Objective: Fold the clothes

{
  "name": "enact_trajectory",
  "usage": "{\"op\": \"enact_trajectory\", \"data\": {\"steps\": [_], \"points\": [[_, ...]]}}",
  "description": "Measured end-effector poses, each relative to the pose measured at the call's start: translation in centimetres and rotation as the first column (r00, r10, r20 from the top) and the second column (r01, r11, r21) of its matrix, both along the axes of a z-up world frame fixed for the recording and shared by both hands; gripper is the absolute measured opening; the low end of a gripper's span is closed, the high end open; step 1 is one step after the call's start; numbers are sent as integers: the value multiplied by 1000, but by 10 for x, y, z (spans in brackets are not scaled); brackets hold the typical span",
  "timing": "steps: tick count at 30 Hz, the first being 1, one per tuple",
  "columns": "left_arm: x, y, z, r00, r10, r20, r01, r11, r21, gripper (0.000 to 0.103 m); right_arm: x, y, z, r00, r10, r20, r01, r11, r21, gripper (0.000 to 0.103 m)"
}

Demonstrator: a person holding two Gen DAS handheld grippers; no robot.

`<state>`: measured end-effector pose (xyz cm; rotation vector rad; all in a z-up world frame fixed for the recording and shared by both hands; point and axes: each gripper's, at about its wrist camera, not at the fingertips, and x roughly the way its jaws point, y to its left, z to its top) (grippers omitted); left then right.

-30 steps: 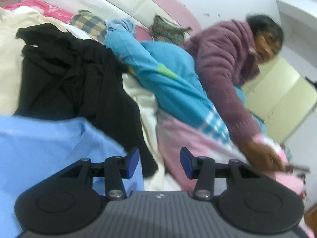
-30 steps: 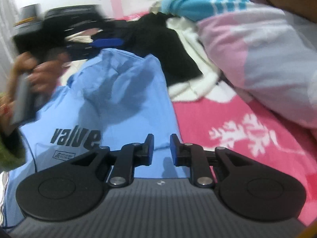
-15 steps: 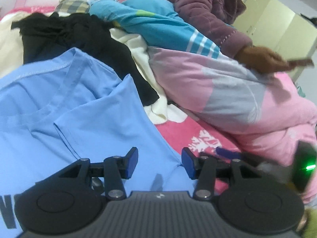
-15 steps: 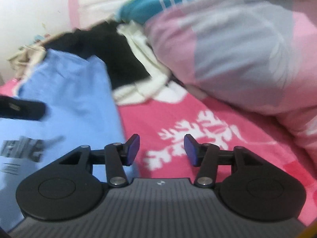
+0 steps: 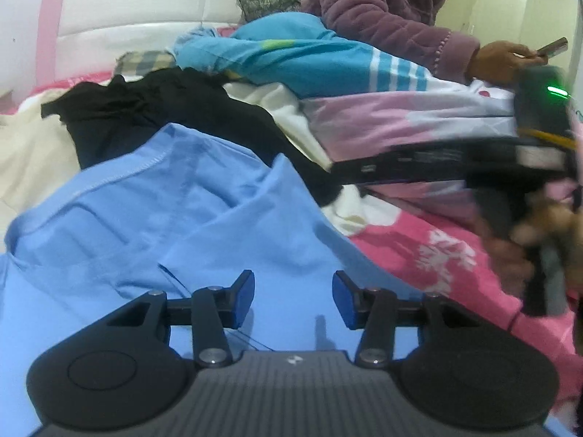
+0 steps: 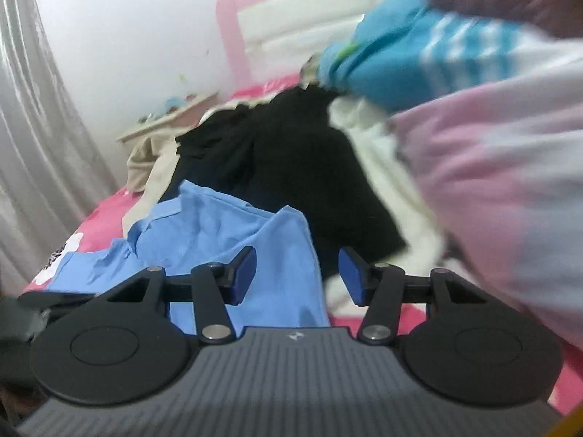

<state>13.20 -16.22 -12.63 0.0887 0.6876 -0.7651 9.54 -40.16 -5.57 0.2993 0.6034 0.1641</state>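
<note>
A light blue T-shirt (image 5: pixel 153 218) lies spread on the pink bed, its right sleeve folded inward. It also shows in the right wrist view (image 6: pixel 226 233). My left gripper (image 5: pixel 293 298) is open and empty, low over the shirt's right side. My right gripper (image 6: pixel 297 273) is open and empty, above the shirt's right edge. The right gripper's body shows blurred at the right of the left wrist view (image 5: pixel 473 160). A black garment (image 5: pixel 175 109) lies just beyond the shirt, also in the right wrist view (image 6: pixel 291 167).
A person in a purple jacket (image 5: pixel 382 3) sits at the back right holding a phone (image 5: pixel 552 47). A pink and white quilt (image 5: pixel 400 116) and a blue striped cover (image 5: pixel 309 62) lie to the right. Cream cloth (image 5: pixel 32 153) lies left. A curtain (image 6: pixel 36 145) hangs at left.
My left gripper has dropped from facing the clothes pile to low over the blue shirt. My right gripper has opened, swung away to the right, then back toward the shirt's edge.
</note>
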Motion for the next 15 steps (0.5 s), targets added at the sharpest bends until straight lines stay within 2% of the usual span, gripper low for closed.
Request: {"op": "enact_trajectory", "data": {"steps": [3, 8, 9, 10, 11, 12, 13, 15], "points": [[8, 2, -4, 1000, 1, 12, -1, 1000, -10, 45, 40, -6, -18, 998, 19, -66, -14, 997, 75, 50], [16, 4, -11, 1000, -3, 18, 3, 1000, -15, 40, 69, -20, -46, 990, 25, -137, 8, 971, 237, 47], [18, 4, -13, 1000, -4, 14, 4, 1000, -21, 39, 71, -22, -49, 990, 32, -141, 8, 963, 271, 44], [19, 5, -14, 1000, -5, 11, 5, 1000, -27, 39, 72, -23, -51, 989, 46, -137, -4, 955, 298, 32], [21, 6, -15, 1000, -3, 8, 3, 999, -34, 39, 73, -23, -52, 989, 62, -133, -16, 946, 324, 23], [22, 6, -16, 1000, 1, 6, 0, 999, -39, 39, 72, -22, -51, 990, 71, -121, -27, 943, 332, 19], [24, 7, -16, 1000, 5, 4, -4, 999, -45, 39, 69, -20, -48, 992, 79, -102, -41, 942, 333, 8], [28, 8, -18, 1000, 15, -1, -15, 998, -57, 39, 61, -16, -39, 996, 81, -48, -62, 950, 306, 4]]}}
